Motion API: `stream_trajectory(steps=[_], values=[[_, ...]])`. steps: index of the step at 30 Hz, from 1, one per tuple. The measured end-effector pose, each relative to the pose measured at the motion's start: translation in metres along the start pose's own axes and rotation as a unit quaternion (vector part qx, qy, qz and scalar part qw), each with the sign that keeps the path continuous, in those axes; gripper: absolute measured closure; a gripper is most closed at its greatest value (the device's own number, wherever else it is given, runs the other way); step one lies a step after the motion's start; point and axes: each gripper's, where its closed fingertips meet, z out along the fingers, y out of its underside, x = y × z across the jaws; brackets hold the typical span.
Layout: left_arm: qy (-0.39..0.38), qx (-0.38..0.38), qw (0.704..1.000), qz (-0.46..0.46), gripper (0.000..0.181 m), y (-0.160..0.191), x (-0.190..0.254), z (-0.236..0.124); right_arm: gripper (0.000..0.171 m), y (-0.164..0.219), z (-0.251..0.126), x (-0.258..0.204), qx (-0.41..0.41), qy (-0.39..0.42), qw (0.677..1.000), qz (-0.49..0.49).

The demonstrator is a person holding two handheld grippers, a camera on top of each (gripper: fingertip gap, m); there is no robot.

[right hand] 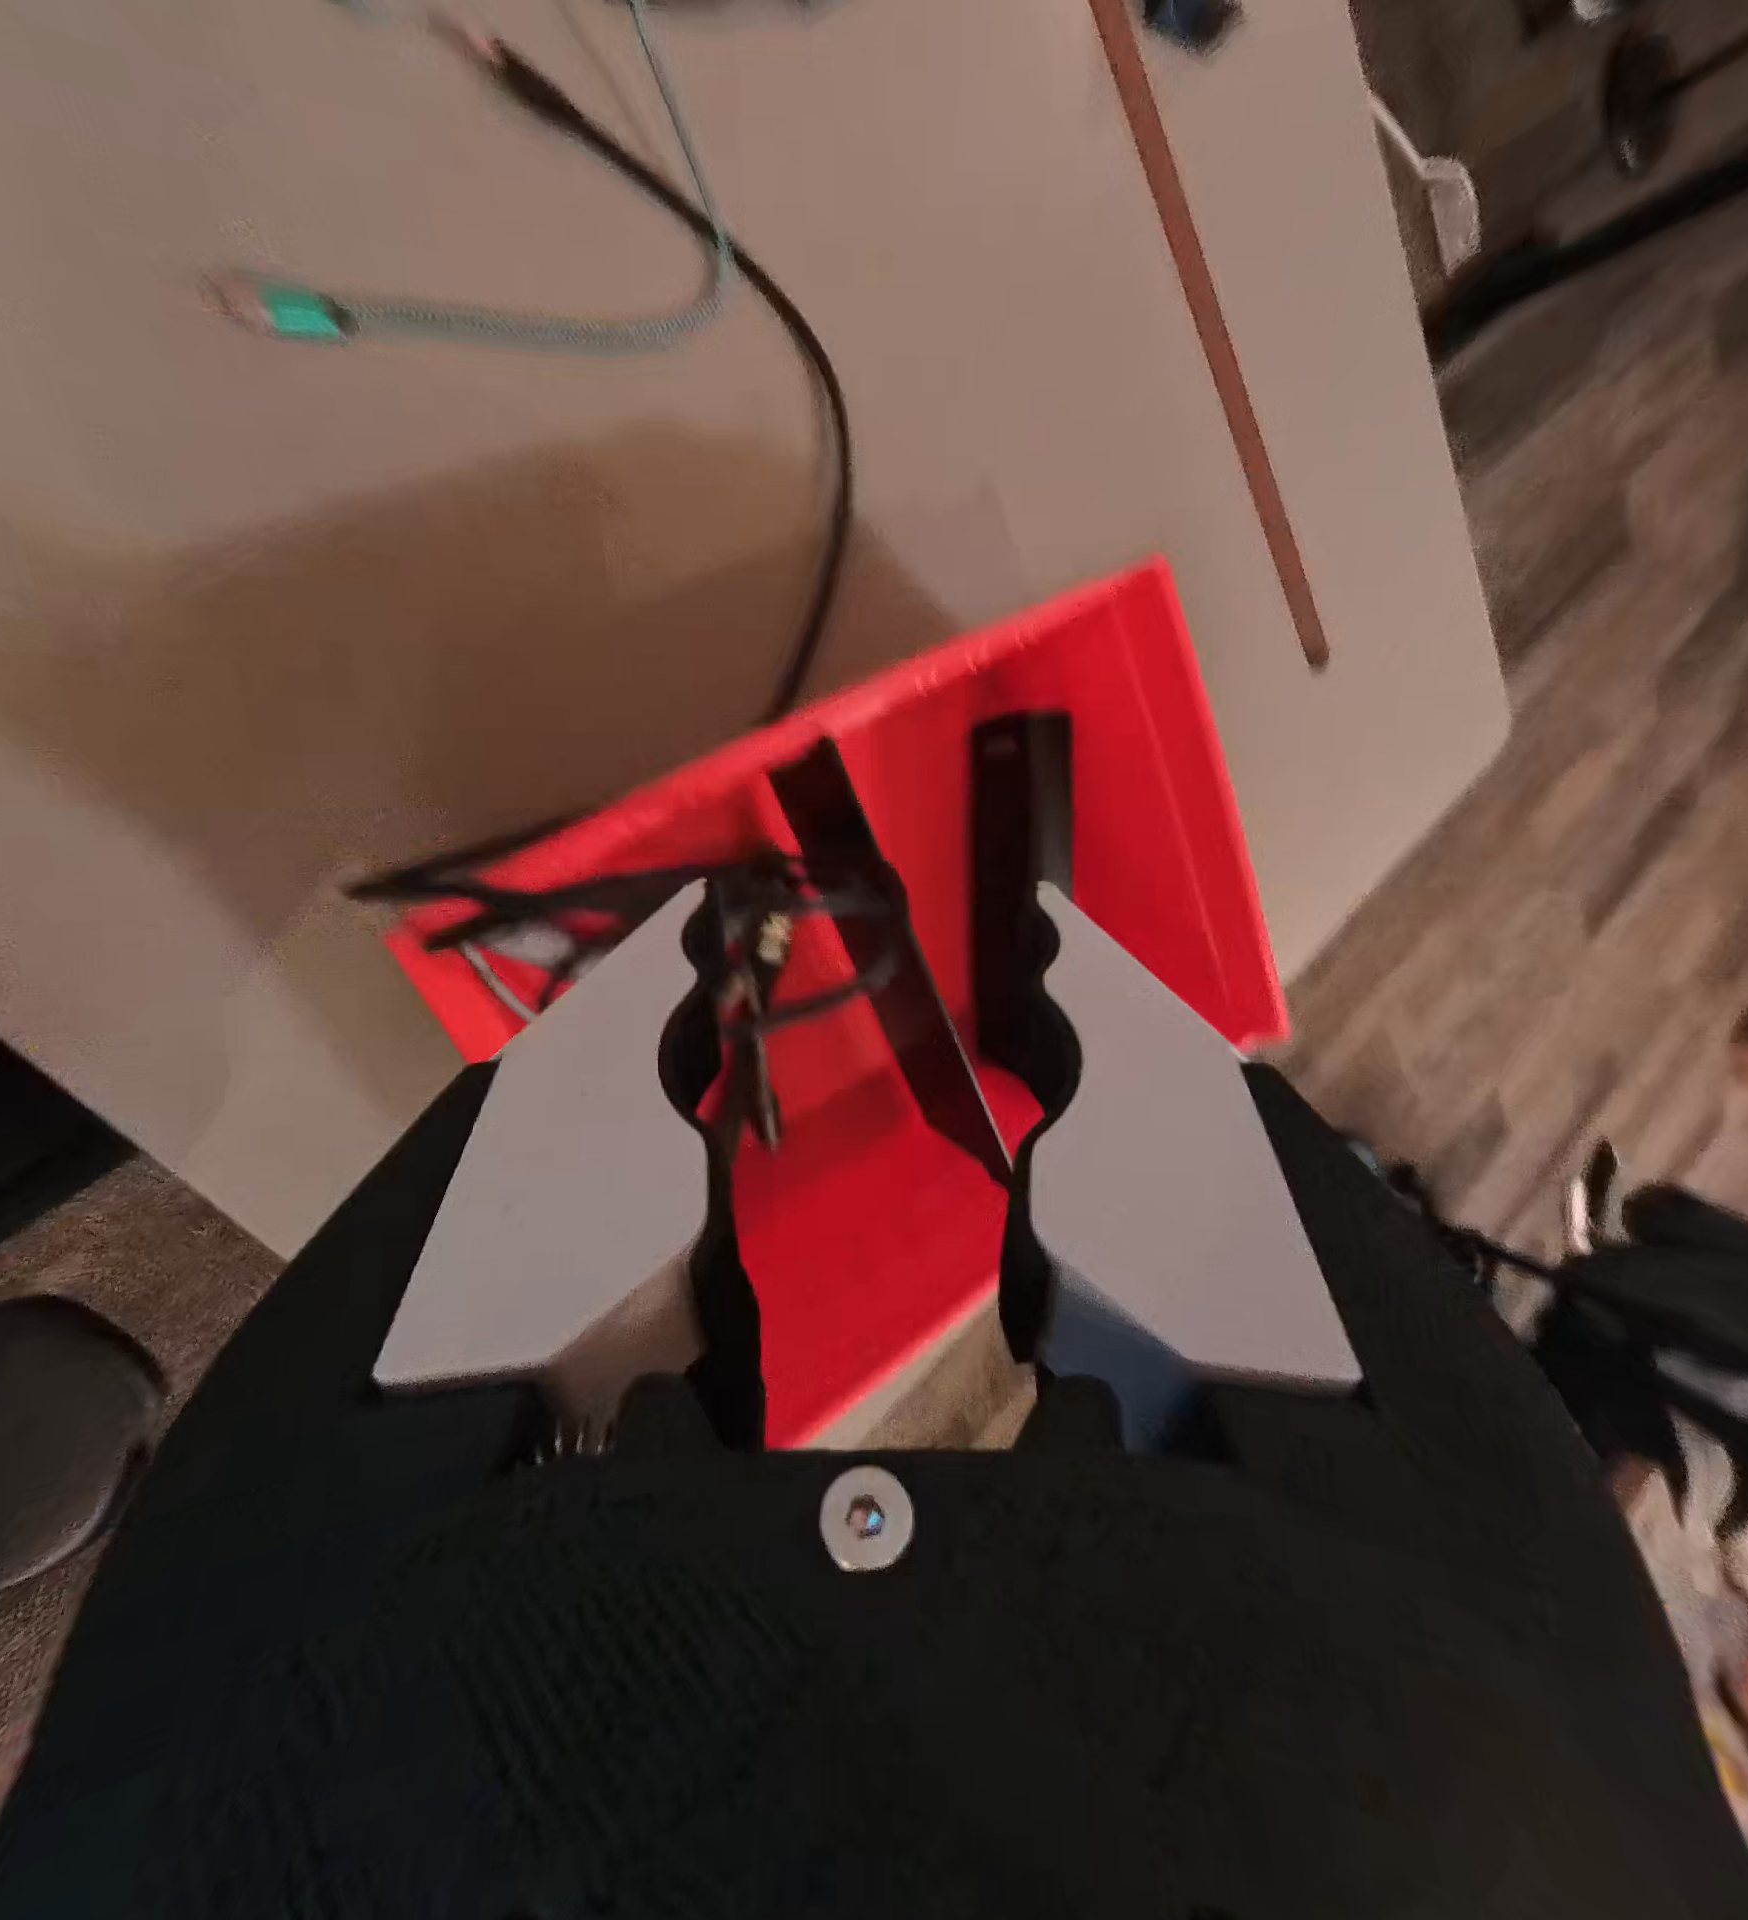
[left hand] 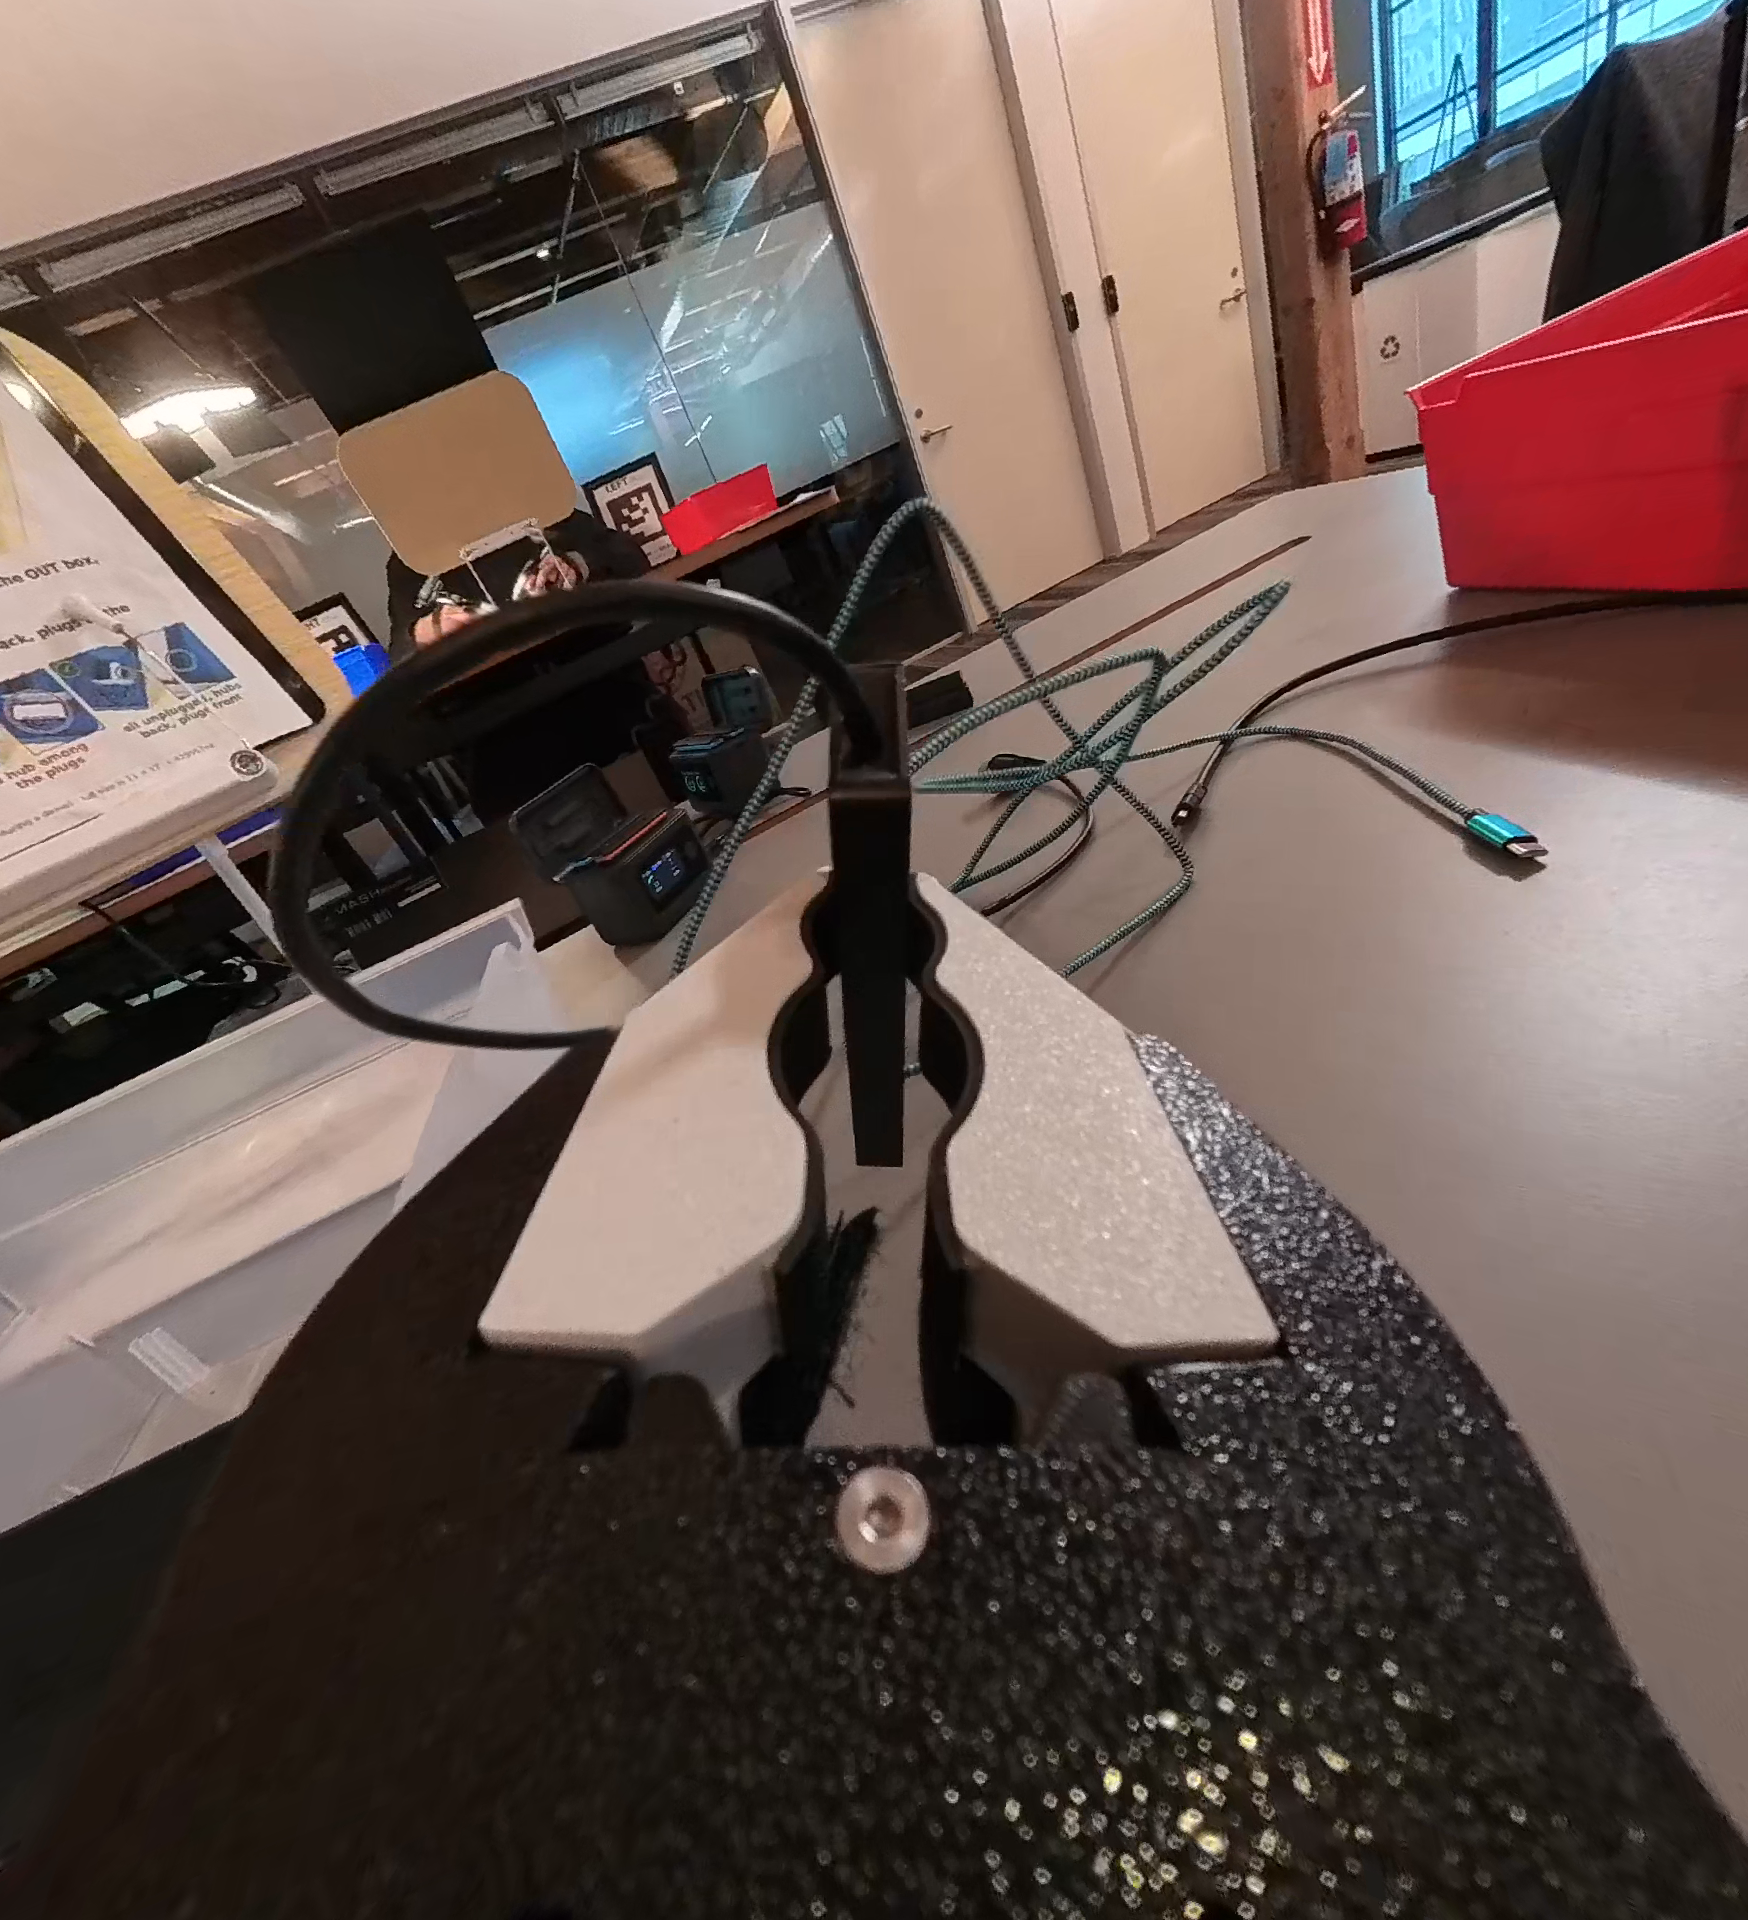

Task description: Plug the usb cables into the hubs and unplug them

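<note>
My left gripper (left hand: 875, 894) is shut on a thin black USB hub (left hand: 875, 997), held edge-on above the table. The hub's black cable (left hand: 330, 790) loops out to the left. Green braided cables (left hand: 1109, 727) lie tangled on the table beyond, one ending in a teal plug (left hand: 1498, 831). My right gripper (right hand: 870, 904) is open and empty, hovering over a red bin (right hand: 1140, 810). The bin holds two black hubs (right hand: 1021, 831), one of them tilted (right hand: 849, 862), and a tangle of black cable (right hand: 745, 987). The right wrist view is blurred.
The red bin (left hand: 1628, 468) stands at the table's right. A clear plastic bin (left hand: 174, 1195) sits at the left, below a propped instruction sheet (left hand: 49, 675). Dark battery cases (left hand: 631, 862) stand behind it. The teal plug (right hand: 304, 312) and a black cable (right hand: 828, 436) lie near the red bin. The gap from one gripper's tips to the other's is roughly 40 centimeters. The teal plug (right hand: 304, 312) lies around 20 centimeters away from my left fingertips. It is also in sight in the left wrist view (left hand: 1499, 829).
</note>
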Motion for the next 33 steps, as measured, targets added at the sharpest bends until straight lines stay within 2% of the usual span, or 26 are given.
stream_trajectory(steps=[3, 6, 9, 12, 15, 17, 24, 27, 28, 31, 33], values=[[0.005, 0.002, 1.0, 0.007, 0.174, -0.001, 0.003, 0.0, 0.12, -0.04, 0.024, -0.027, -0.005, -0.035, 0.999, -0.017], [0.009, 0.004, 1.0, 0.018, 0.174, -0.002, 0.006, -0.001, 0.134, -0.051, 0.081, -0.029, -0.09, -0.011, 0.995, -0.041], [0.014, 0.008, 0.999, 0.029, 0.174, -0.004, 0.009, -0.003, 0.138, -0.058, 0.14, -0.033, -0.141, -0.045, 0.989, -0.032], [0.016, 0.01, 0.999, 0.041, 0.174, -0.005, 0.012, -0.003, 0.138, -0.069, 0.188, -0.032, -0.147, -0.092, 0.985, 0.0], [0.021, 0.012, 0.998, 0.05, 0.174, -0.006, 0.015, -0.003, 0.138, -0.078, 0.219, -0.028, -0.137, -0.134, 0.981, 0.006], [0.022, 0.013, 0.998, 0.054, 0.174, -0.006, 0.016, -0.003, 0.137, -0.078, 0.236, -0.017, -0.144, -0.131, 0.981, 0.012], [0.03, 0.012, 0.998, 0.058, 0.174, -0.006, 0.019, -0.002, 0.14, -0.062, 0.261, -0.006, -0.205, -0.175, 0.962, 0.03], [0.033, 0.012, 0.998, 0.06, 0.174, -0.005, 0.02, -0.002, 0.153, -0.057, 0.263, -0.007, -0.223, -0.19, 0.956, 0.032], [0.034, 0.011, 0.998, 0.061, 0.174, -0.005, 0.02, -0.002, 0.168, -0.056, 0.263, -0.012, -0.225, -0.202, 0.952, 0.033], [0.034, 0.011, 0.997, 0.063, 0.174, -0.005, 0.021, -0.002, 0.17, -0.063, 0.253, -0.014, -0.205, -0.198, 0.959, -0.001], [0.034, 0.01, 0.997, 0.062, 0.174, -0.005, 0.021, -0.002, 0.17, -0.077, 0.23, -0.008, -0.164, -0.174, 0.97, -0.036]])
